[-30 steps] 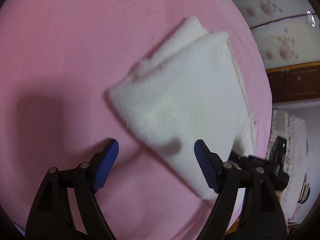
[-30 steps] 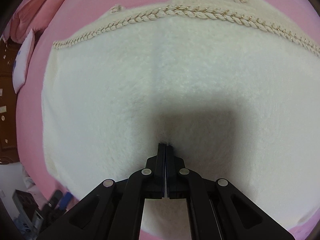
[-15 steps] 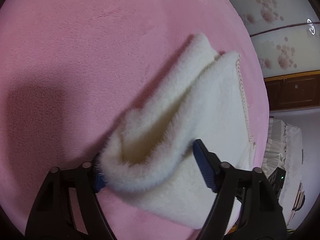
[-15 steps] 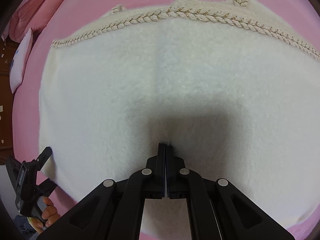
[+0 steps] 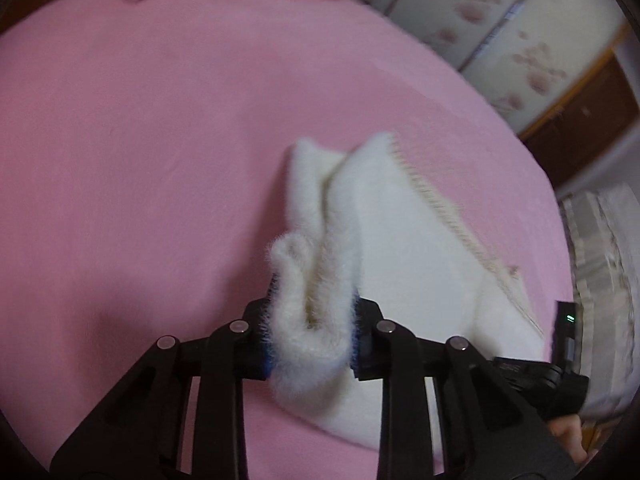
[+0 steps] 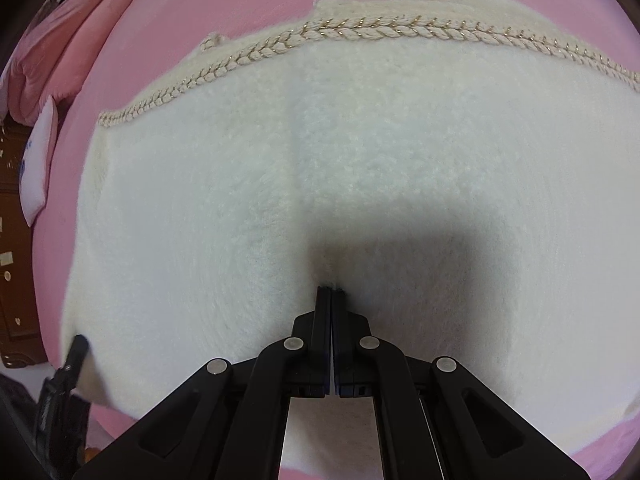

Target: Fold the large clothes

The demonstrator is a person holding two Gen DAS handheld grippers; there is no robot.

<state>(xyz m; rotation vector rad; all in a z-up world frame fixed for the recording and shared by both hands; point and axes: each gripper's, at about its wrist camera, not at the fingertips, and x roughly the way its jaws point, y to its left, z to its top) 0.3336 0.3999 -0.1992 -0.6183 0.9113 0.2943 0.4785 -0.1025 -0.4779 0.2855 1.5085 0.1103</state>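
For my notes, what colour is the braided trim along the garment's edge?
Beige with gold thread, on the braided trim; clearest in the right wrist view.

The garment [image 6: 304, 184] lies on the bed [image 5: 140, 152], its braided edge [image 6: 360, 34] on the far side. The right claw [image 6: 331, 289] stands on its near middle. The left claw [image 5: 312, 320], closing, has a bunched corner between its jaws. Pillows [image 6: 68, 32] lie behind, at the left

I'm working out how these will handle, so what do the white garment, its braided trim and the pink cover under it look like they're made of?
White garment: thick fleece or faux fur, matte, a fuzzy nap. Braided trim: twisted cream cord with glinting gold thread. Pink cover: soft, matte, short-pile fabric, maybe velvety.
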